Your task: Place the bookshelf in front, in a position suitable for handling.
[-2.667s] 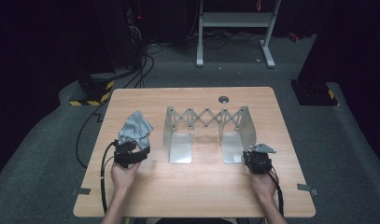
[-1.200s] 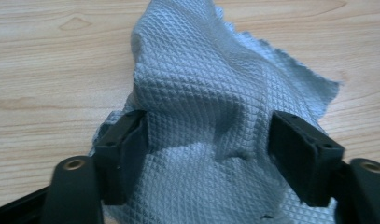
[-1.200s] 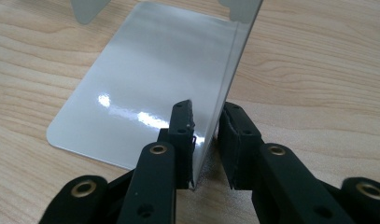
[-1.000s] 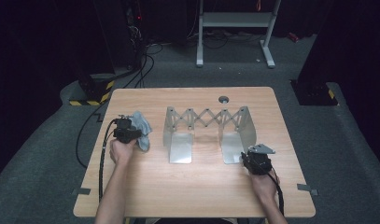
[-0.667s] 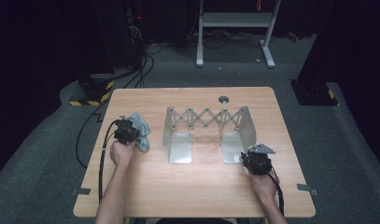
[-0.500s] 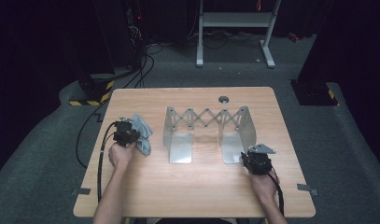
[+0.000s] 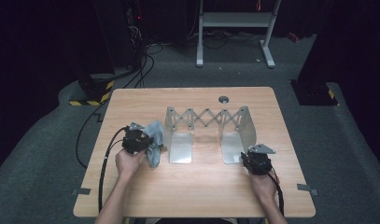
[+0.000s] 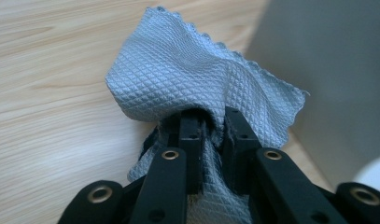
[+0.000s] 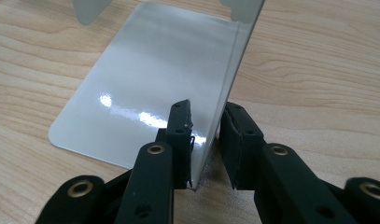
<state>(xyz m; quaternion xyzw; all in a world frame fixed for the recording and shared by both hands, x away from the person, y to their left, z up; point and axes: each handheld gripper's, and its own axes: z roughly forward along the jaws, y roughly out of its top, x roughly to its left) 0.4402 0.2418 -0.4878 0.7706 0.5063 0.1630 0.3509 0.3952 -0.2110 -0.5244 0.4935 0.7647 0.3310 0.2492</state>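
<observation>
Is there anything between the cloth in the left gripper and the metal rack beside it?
Nothing visible. The left gripper is shut on the grey cloth, and the rack's left plate stands right beside it, with only bare table around. The right gripper clamps the rack's right plate.

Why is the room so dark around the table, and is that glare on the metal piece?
High view: light falls on the table while the floor behind fades to black. Right gripper view: bright glare patches sit on the shiny metal plate. Left gripper view: the grey cloth is sharp; the rack wall behind is blurred.
</observation>
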